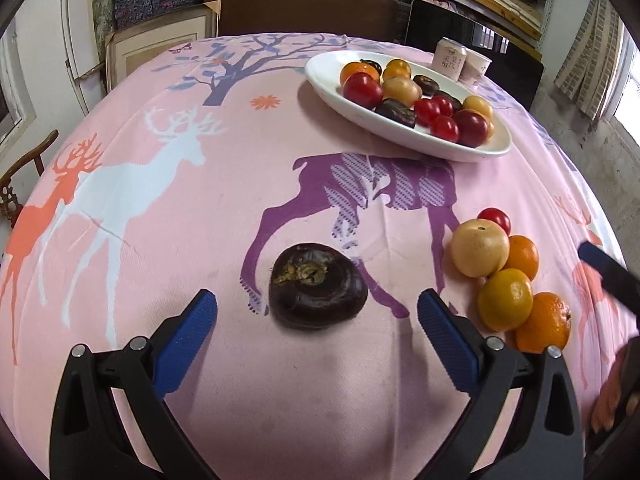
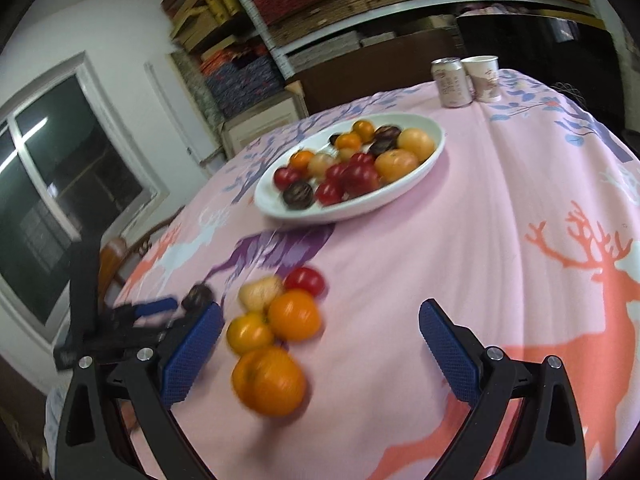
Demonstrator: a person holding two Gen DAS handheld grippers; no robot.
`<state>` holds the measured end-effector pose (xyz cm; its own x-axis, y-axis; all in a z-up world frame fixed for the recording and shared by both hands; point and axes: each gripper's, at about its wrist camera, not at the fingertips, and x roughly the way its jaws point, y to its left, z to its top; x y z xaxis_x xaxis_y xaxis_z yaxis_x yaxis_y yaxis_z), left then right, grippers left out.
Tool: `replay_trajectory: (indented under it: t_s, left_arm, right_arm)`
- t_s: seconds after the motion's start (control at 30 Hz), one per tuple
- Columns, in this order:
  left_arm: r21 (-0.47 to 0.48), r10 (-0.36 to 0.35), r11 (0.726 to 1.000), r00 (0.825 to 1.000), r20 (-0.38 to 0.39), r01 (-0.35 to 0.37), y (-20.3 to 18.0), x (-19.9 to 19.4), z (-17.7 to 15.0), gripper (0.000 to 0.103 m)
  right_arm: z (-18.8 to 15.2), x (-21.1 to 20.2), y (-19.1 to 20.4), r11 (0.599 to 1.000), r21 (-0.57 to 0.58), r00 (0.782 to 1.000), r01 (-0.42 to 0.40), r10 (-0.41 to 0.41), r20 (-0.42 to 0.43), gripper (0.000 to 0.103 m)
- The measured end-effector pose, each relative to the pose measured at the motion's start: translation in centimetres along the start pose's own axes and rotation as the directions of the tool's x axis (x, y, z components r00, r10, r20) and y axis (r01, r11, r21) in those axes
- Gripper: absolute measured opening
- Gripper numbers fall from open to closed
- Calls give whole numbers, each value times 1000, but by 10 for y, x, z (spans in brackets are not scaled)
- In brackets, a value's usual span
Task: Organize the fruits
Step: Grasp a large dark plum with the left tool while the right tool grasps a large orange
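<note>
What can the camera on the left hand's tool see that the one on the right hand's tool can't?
Only the left wrist view shows the left tool wide open around the dark fruit, close enough to see its rough stem scar, plus a white deer printed on the cloth.

Only the right wrist view shows the right tool, open and holding nothing, a dark window, and a large orange deer print.

Both show the white plate of mixed fruit, the loose pile of oranges, the can and the paper cup.
</note>
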<state>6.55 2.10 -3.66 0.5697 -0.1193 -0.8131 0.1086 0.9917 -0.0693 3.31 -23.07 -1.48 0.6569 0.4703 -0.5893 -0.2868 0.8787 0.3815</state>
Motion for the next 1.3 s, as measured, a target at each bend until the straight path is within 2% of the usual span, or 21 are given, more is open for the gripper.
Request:
replay_trajectory:
  t_s: [0.2,0.4,0.67,0.87,0.93,1.07,1.2,1.3]
  left_arm:
    - [-6,23,1000,999,-23,-23,1,9,3,99]
    - [34,87,996,995,-38,-86,-8,15,4,99]
    - [31,85,996,996,-38,-84,-5,15,5,99]
    - [31,85,996,996,-39,-84,-5,16,4,99]
    - [31,86,996,995,-39,-85,-6,16,4,99]
    - [32,88,996,995,-40,-87,-5,16,4,99]
    - [32,88,996,995,-39,-86,-5,17,4,99]
    - [31,85,996,996,-37,-84,-5,17,4,99]
  right_arm:
    - [-10,2,17,997,-75,998,36,-39,-50,99]
    - [-16,12,31,982,-156,988,102,-119,-103,99]
    - [-20,19,42,962,-224,975,153,-185,-127,98]
    - [-20,24,45,953,-253,967,167,-208,-145,85]
    - [-20,25,46,953,-255,967,162,-205,-151,77]
    - [-20,28,45,960,-247,969,130,-176,-173,66]
    - [-21,31,46,968,-236,971,84,-133,-198,50]
    - [-22,32,48,967,-243,971,81,-132,-201,48]
